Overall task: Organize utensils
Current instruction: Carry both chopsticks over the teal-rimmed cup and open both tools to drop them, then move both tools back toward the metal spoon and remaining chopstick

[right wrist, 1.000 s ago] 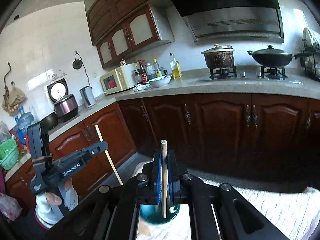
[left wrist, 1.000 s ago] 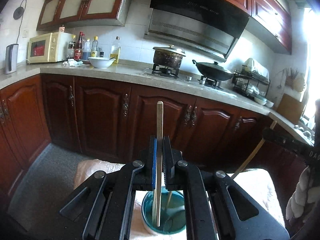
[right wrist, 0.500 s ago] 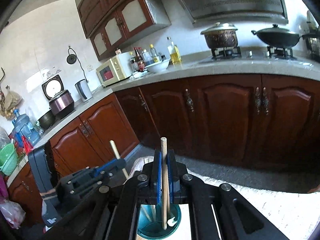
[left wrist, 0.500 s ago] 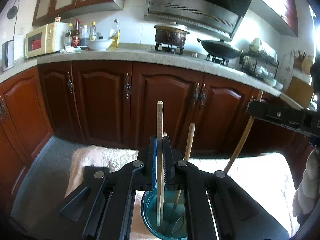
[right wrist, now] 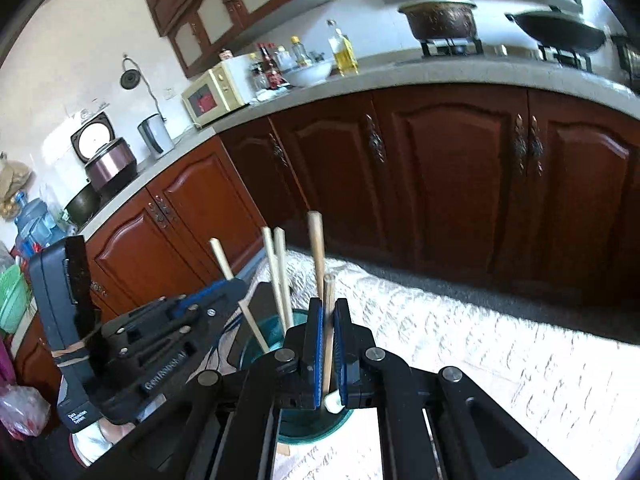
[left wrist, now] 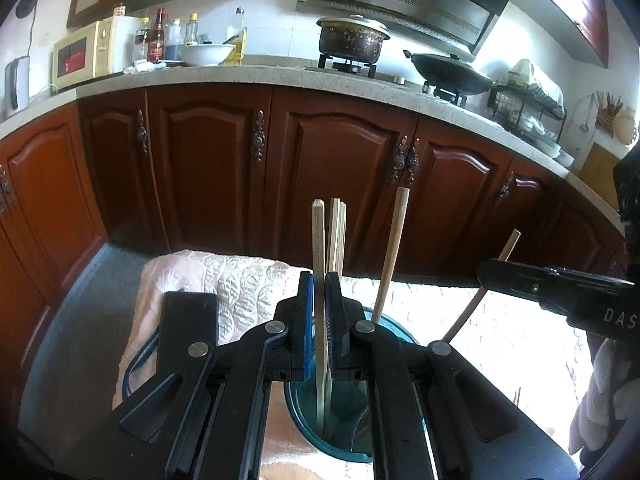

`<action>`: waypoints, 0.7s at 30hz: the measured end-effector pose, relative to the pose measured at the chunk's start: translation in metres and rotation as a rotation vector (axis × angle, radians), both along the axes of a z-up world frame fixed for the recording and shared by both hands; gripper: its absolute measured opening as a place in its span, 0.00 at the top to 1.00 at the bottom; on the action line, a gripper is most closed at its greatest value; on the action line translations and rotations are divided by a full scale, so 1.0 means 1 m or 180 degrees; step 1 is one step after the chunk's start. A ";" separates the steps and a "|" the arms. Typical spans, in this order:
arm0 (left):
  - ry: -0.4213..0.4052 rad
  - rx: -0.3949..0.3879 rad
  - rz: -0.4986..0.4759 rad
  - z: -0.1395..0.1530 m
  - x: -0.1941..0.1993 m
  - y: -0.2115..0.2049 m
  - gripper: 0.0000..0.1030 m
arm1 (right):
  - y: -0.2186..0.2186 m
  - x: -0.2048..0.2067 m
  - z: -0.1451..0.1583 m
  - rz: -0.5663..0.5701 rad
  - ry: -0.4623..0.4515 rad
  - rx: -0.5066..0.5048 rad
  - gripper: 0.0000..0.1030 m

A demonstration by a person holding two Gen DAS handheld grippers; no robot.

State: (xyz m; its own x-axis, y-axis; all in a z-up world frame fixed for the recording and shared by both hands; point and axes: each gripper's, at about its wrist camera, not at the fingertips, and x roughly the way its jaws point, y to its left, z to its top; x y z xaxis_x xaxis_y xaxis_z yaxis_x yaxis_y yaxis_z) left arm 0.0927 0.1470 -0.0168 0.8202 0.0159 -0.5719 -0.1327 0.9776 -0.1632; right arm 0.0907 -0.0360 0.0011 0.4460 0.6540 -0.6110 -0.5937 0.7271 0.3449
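Note:
A teal cup (left wrist: 348, 428) stands on a white quilted cloth (left wrist: 248, 280); it also shows in the right wrist view (right wrist: 264, 332). My left gripper (left wrist: 319, 312) is shut on a flat wooden stick (left wrist: 318, 240) whose lower end reaches into the cup. A pair of chopsticks (left wrist: 338, 232) and a round wooden handle (left wrist: 394, 248) stand in the cup. My right gripper (right wrist: 327, 336) is shut on a round wooden utensil handle (right wrist: 329, 312) with a white end, held over the cup. The right gripper also shows at the right of the left wrist view (left wrist: 560, 292).
A black box (left wrist: 188, 332) with a blue cable lies on the cloth left of the cup. Dark red cabinets (left wrist: 320, 168) and a stone counter (left wrist: 280, 76) with a microwave (left wrist: 86, 56), pot and wok stand behind. A grey floor (right wrist: 500, 280) lies between.
Both grippers have moved down and closer to the cup with their utensils. The left stick now reaches deeper into the cup, and the chopsticks in the cup have come into view.

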 end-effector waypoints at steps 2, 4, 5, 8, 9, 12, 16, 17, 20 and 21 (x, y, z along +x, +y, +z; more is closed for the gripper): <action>0.0015 -0.0023 0.0024 0.000 -0.001 0.001 0.88 | -0.004 0.002 -0.003 -0.0046 0.0073 0.0003 0.93; 0.0014 -0.0069 0.0045 0.001 -0.004 0.004 0.75 | -0.012 0.002 -0.004 -0.0110 0.0100 0.0027 0.75; 0.0018 -0.0090 0.0052 0.001 -0.005 0.004 0.71 | -0.014 0.000 -0.003 -0.0120 0.0103 0.0043 0.64; 0.0037 -0.0120 0.0062 0.002 -0.011 0.005 0.71 | -0.024 -0.006 -0.003 -0.0152 0.0099 0.0053 0.63; 0.0048 -0.0115 0.0064 0.002 -0.013 0.004 0.71 | -0.027 -0.008 -0.004 -0.0162 0.0109 0.0045 0.63; 0.0052 -0.0100 0.0055 0.003 -0.022 0.000 0.70 | -0.034 -0.017 -0.006 -0.0177 0.0126 0.0045 0.63; 0.0041 -0.0040 0.0048 0.004 -0.033 -0.009 0.69 | -0.038 -0.034 -0.006 -0.0209 0.0048 -0.0029 0.63; 0.0035 -0.0024 0.0043 0.004 -0.036 -0.011 0.68 | -0.039 -0.038 -0.006 -0.0224 0.0025 -0.0049 0.63; 0.0032 0.0052 0.0002 0.004 -0.045 -0.022 0.66 | -0.042 -0.048 -0.005 -0.0253 -0.0014 -0.0077 0.63; 0.0037 0.0070 -0.0009 0.004 -0.047 -0.026 0.66 | -0.044 -0.052 -0.005 -0.0273 -0.0034 -0.0087 0.63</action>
